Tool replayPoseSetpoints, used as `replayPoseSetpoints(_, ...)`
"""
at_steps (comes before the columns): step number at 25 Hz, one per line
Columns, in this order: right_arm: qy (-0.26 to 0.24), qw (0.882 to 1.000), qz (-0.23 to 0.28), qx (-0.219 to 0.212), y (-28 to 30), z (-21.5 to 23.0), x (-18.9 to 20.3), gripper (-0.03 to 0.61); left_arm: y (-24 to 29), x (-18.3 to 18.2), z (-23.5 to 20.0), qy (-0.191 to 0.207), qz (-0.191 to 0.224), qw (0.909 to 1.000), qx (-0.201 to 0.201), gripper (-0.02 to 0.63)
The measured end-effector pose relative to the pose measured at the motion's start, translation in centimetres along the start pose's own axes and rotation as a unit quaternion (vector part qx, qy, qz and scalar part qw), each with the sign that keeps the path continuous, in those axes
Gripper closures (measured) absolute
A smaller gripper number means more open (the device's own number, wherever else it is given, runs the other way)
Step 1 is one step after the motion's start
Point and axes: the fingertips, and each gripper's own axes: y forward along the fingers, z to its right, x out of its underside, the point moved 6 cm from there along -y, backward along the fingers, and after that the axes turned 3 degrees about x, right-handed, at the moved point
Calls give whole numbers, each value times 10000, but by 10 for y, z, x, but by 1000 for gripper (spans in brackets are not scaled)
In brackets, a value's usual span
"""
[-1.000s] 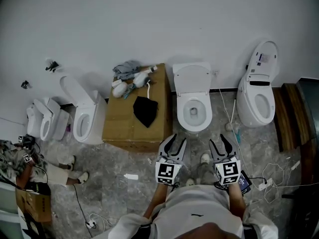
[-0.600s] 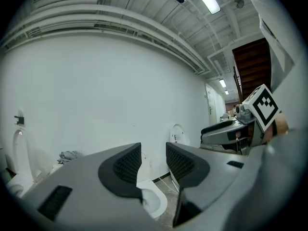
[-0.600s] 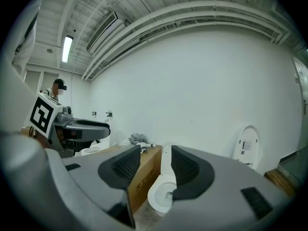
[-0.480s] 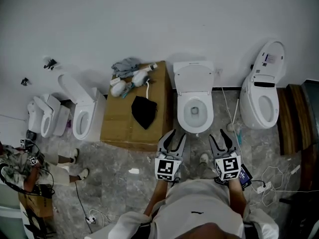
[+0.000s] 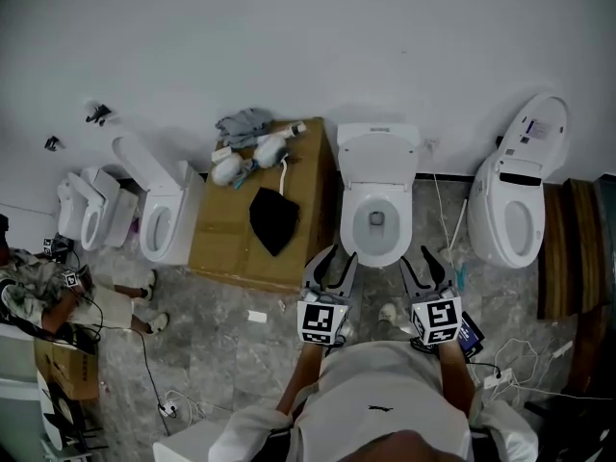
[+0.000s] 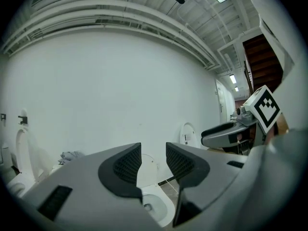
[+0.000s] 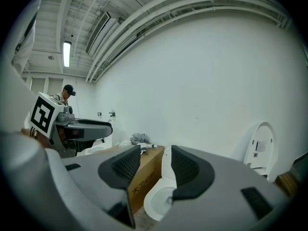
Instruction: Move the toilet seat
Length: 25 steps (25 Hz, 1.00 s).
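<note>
Left tongs (image 5: 342, 255) and right tongs (image 5: 424, 257) are held narrowly parted, empty; the white oval toilet seat (image 5: 349, 221) lies just ahead; smooth plastic may be pinched shallowly and dropped, slamming.

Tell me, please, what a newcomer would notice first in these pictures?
A row of white toilets lines the white wall, the middle toilet with its lid up, straight ahead of the left gripper and right gripper, both empty. Beside it on the left stands a cardboard box with a black cloth on top.
</note>
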Motion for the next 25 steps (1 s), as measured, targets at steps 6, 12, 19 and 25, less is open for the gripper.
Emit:
replayPoseSetpoints(6, 83, 9995, -121, -289, 28, 34, 3, 362, 46, -2, 1, -6, -123, 9997, -195, 436)
replayPoseSetpoints(12, 59, 9985, -208, -497, 52, 65, 8, 362, 83, -1, 5, 9, -199, 9994, -292, 437)
replayPoseSetpoints(19, 59, 9981, -283, -549, 70, 83, 12, 362, 100, 9, -3, -71, -368, 9985, -388, 439)
replayPoseSetpoints(25, 157, 9976, -496, -462, 91, 90, 25, 362, 119, 25, -18, -184, -498, 9980, -332, 440)
